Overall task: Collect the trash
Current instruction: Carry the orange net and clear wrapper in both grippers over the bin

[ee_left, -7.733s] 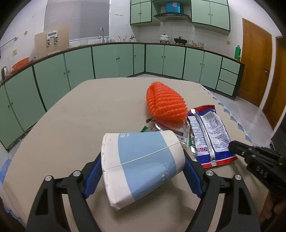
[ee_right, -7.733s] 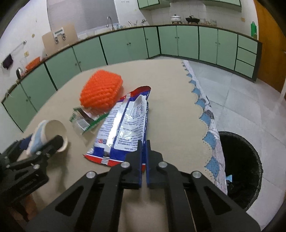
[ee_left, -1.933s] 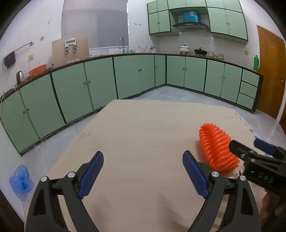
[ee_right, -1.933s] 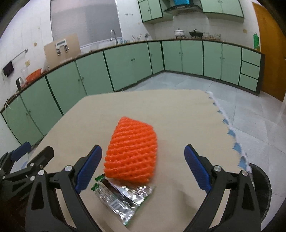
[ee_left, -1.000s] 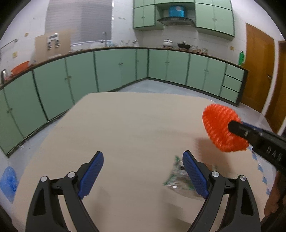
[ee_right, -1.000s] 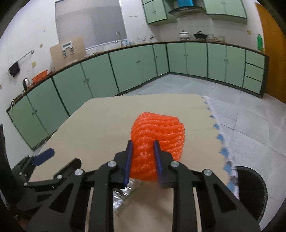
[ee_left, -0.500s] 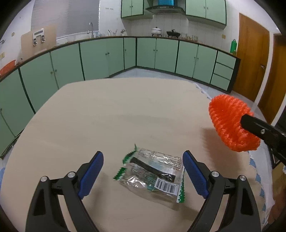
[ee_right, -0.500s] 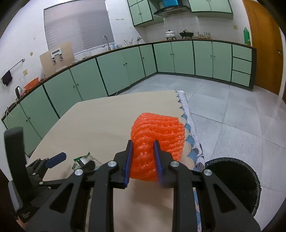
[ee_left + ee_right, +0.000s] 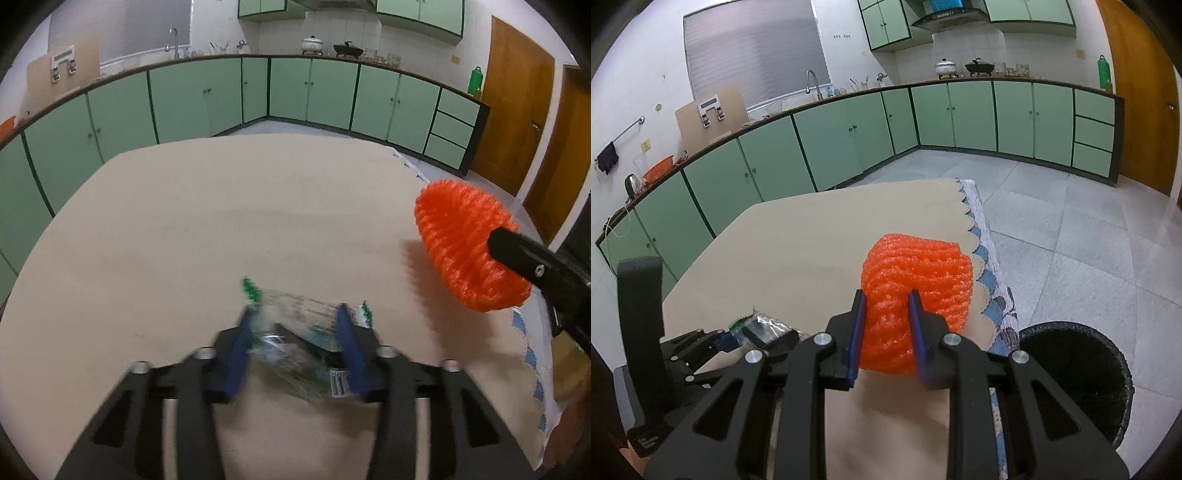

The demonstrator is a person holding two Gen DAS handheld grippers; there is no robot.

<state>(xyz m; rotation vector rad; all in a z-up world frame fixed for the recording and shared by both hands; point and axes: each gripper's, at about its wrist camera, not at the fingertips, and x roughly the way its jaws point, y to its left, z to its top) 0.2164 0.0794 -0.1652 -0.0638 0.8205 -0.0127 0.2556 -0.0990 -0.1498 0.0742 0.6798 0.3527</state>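
Green cabinets [image 9: 849,144] run along the kitchen walls behind a beige surface [image 9: 207,229] with a scalloped blue-and-white cloth edge [image 9: 988,266].

On that surface, close to the near edge, lies a crinkled clear wrapper [image 9: 303,339] with green serrated ends and a barcode. The left tongs [image 9: 295,350] sit down around it, their blue pads [image 9: 349,350] pressing in on either side of the plastic, which bunches between them. The picture there is blurred, so how firm the pinch is cannot be told. From the right wrist view the same wrapper [image 9: 762,328] shows at the tip of the left tongs [image 9: 738,338], well left of the bin.

The right tongs [image 9: 886,332] pinch an orange foam net [image 9: 916,291], squeezing its near end between the two blue pads [image 9: 857,332]. The net is off the surface, hanging over the cloth edge, just left of a black bin [image 9: 1075,373] that stands on the tiled floor [image 9: 1071,229] beside the surface. From the left wrist view the orange foam net [image 9: 461,251] is up and to the right of the wrapper, with one black finger of the right tongs [image 9: 517,258] against it.
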